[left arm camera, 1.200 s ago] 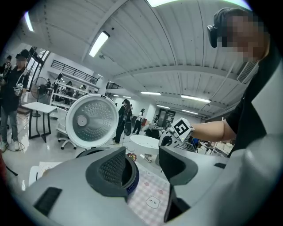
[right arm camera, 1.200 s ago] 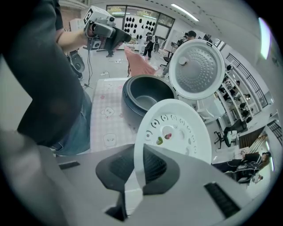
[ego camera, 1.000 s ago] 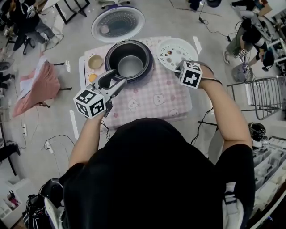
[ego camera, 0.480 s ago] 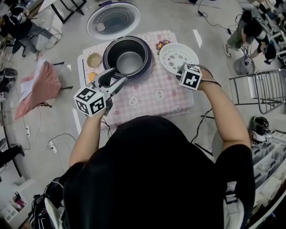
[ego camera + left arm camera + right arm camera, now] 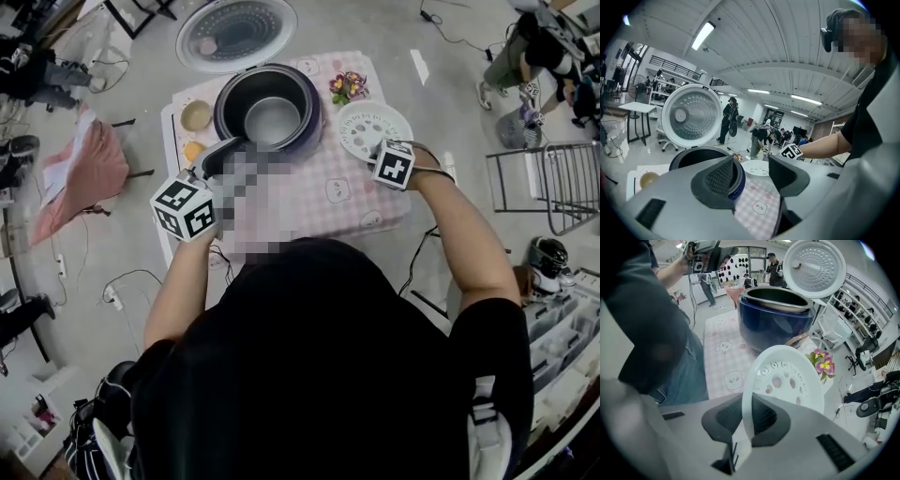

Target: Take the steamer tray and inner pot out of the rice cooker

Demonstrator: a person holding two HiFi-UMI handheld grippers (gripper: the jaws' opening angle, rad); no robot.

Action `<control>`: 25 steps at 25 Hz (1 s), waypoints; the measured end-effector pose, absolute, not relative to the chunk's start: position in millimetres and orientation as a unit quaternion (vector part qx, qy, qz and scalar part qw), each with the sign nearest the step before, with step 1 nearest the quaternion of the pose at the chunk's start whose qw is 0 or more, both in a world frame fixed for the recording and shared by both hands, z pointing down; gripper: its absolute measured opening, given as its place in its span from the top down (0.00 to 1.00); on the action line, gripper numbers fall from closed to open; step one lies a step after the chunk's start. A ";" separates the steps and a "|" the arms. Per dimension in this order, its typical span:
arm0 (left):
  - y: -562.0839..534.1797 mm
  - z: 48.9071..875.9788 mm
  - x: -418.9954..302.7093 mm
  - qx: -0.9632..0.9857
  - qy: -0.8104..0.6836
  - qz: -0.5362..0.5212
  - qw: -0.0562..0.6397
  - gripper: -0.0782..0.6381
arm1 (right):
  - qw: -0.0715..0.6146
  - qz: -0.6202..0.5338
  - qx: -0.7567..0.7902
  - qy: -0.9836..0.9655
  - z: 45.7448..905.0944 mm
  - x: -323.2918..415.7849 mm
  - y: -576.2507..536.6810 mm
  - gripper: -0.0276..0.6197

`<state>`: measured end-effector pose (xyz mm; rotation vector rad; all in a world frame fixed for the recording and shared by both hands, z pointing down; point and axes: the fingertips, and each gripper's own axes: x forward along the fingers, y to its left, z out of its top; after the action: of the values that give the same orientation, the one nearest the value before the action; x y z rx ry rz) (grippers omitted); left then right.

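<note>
The right claw (image 5: 746, 416) was clamped on the near rim of the steamer tray (image 5: 787, 380), holding it over the pink surface (image 5: 319, 202) at the rice cooker's (image 5: 267, 112) 3 o'clock. The inner pot (image 5: 272, 120) sat inside the cooker, at 1 o'clock from the empty, spread left claw (image 5: 752, 173), the nearer one.

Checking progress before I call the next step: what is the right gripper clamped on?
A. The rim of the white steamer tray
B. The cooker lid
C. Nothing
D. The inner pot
A: in the right gripper view, the right gripper has its jaws pinched on the rim of the white steamer tray, while the inner pot sits in the rice cooker.
</note>
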<state>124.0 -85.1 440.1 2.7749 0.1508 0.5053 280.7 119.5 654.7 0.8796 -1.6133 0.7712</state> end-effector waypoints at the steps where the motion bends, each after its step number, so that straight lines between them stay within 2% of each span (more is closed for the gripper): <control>1: -85.7 441.2 123.6 0.970 0.052 0.178 0.159 0.53 | 0.543 0.328 0.369 -0.680 659.5 279.8 120.4 0.90; 25: -93.8 474.5 116.6 0.960 0.034 0.207 0.187 0.53 | 0.535 0.339 0.372 -0.679 758.4 257.8 137.5 0.90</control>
<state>116.6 -93.8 474.5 2.7022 0.0956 0.5824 257.8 137.5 758.4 0.8850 -1.6174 0.8069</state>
